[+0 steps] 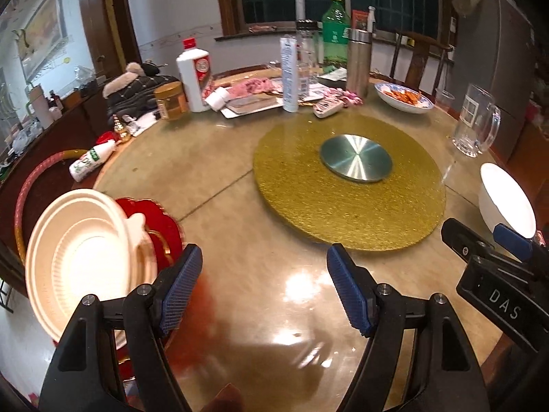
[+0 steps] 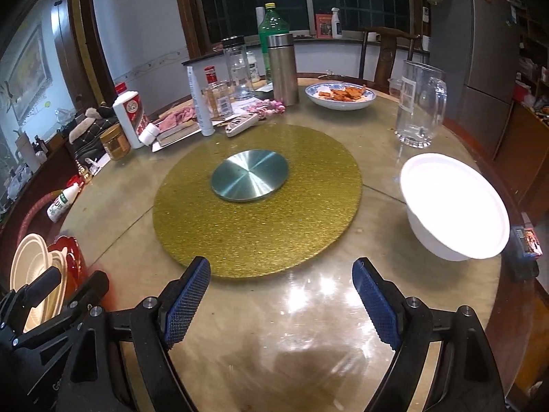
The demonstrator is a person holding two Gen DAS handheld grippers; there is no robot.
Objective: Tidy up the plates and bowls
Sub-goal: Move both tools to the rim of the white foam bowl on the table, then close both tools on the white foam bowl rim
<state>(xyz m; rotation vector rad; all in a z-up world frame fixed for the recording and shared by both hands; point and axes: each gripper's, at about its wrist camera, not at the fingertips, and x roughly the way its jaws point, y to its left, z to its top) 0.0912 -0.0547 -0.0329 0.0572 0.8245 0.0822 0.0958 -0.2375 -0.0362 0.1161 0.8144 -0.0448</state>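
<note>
A stack of cream plates and bowls (image 1: 82,257) rests on a red plate (image 1: 161,230) at the table's near left edge; the same cream stack (image 2: 34,274) shows low left in the right wrist view. A white bowl (image 2: 453,206) sits at the near right edge, and that white bowl (image 1: 504,199) is also in the left wrist view. My left gripper (image 1: 264,285) hangs open over bare tabletop, just right of the cream stack, with nothing between its fingers. Open as well, my right gripper (image 2: 281,302) hovers left of the white bowl and holds nothing.
A gold turntable (image 2: 257,199) with a metal disc fills the middle of the round table (image 2: 308,309). Behind it stand bottles, a steel flask (image 2: 283,68), a glass mug (image 2: 418,103) and a blue-rimmed dish of food (image 2: 339,96). A small white bottle (image 1: 91,159) lies far left.
</note>
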